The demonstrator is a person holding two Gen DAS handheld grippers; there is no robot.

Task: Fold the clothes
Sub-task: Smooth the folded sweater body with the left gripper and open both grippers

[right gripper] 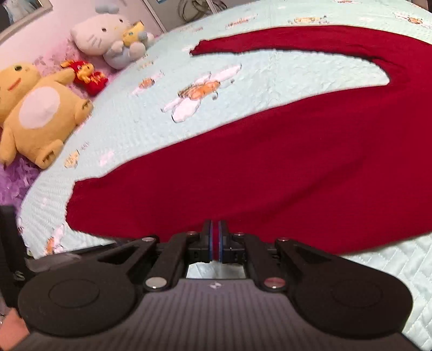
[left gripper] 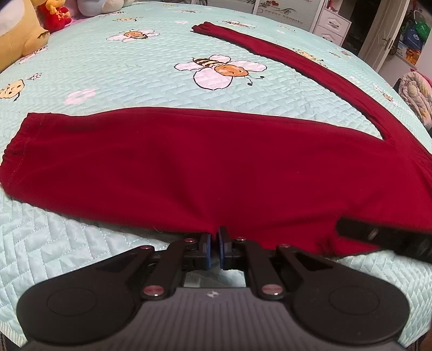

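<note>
A dark red garment [left gripper: 216, 162] lies flat across a mint quilted bed [left gripper: 108, 81]. One long narrow part [left gripper: 297, 59] of it runs away toward the far side. My left gripper [left gripper: 215, 241] is at the garment's near hem. Its blue pads are almost together on the cloth edge, and creases converge there. In the right wrist view the same garment [right gripper: 270, 162] fills the middle. My right gripper [right gripper: 215, 240] is shut on its near edge, with red cloth showing between the pads. The right gripper's black body [left gripper: 383, 237] shows at the right of the left wrist view.
Plush toys sit along the head of the bed: a yellow one [right gripper: 40, 116], a white cat [right gripper: 108, 37] and a small red one [right gripper: 89, 75]. White drawers [left gripper: 332, 24] and a doorway stand beyond the bed. A bundled blanket [left gripper: 415, 94] lies off the right edge.
</note>
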